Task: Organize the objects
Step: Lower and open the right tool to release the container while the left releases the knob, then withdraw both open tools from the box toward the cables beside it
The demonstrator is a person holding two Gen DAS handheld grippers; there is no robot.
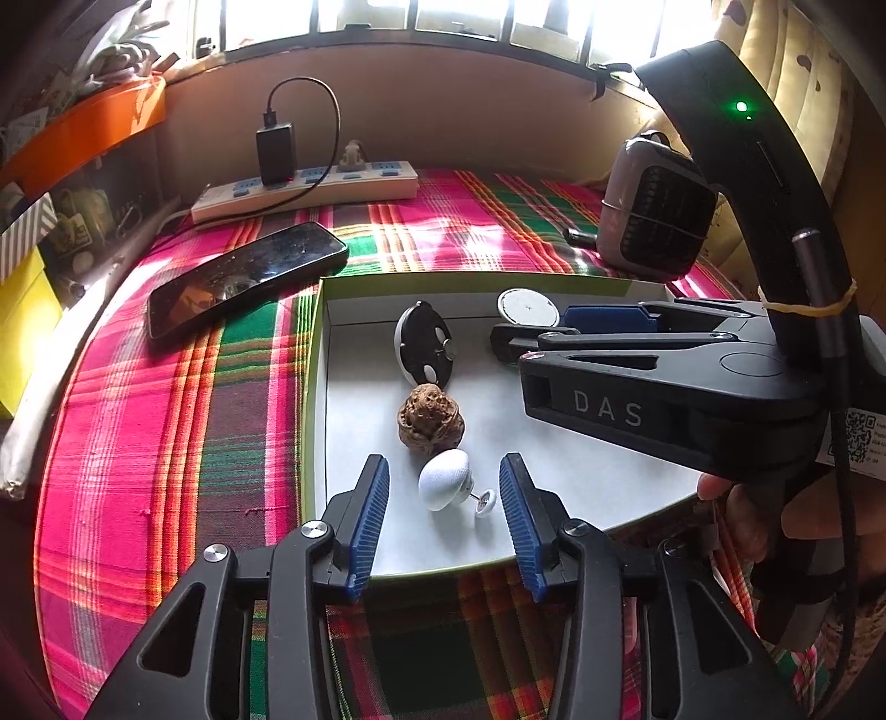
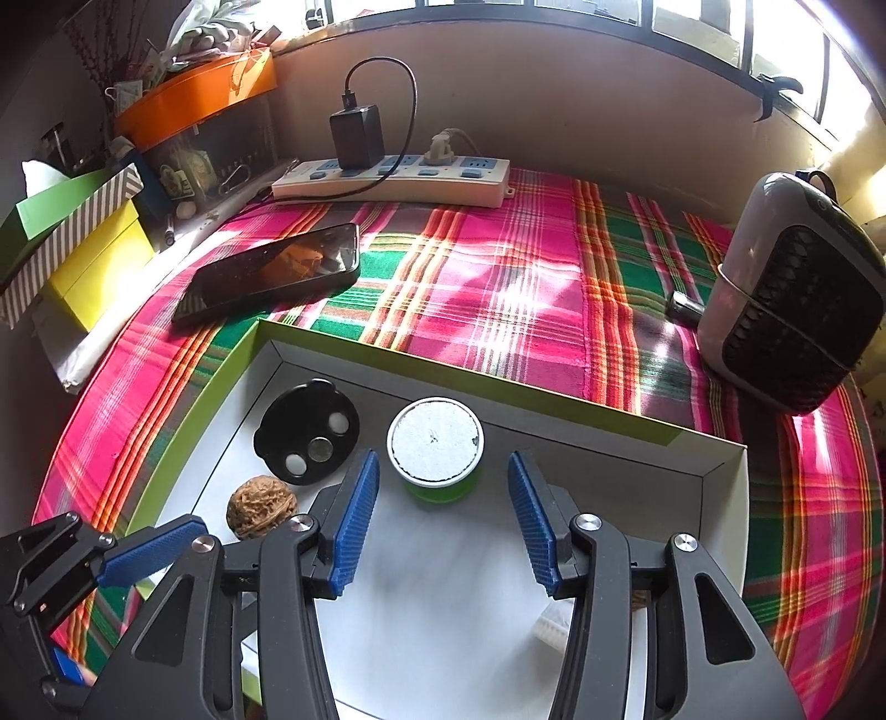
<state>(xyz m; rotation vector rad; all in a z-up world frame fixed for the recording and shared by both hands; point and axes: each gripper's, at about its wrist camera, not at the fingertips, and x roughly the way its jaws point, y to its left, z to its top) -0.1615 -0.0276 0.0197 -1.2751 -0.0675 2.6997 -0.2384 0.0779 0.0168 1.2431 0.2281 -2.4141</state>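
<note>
plaid cloth point(image 2: 498, 288) covers the table beneath sunlit window bars point(image 1: 421, 16).

Pink-green plaid cloth point(image 2: 498, 288), green-rimmed white tray point(image 2: 454, 365), brown walnut point(image 1: 429, 412), blue-padded fingers point(image 1: 368, 515), orange bin point(image 2: 194, 94)

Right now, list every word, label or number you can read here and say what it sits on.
"DAS": raised letters on the side of the right gripper.
QR-code sticker on that gripper's handle: small print beside the code, too small to read.
Power strip, phone, small heater: no legible text.
</note>
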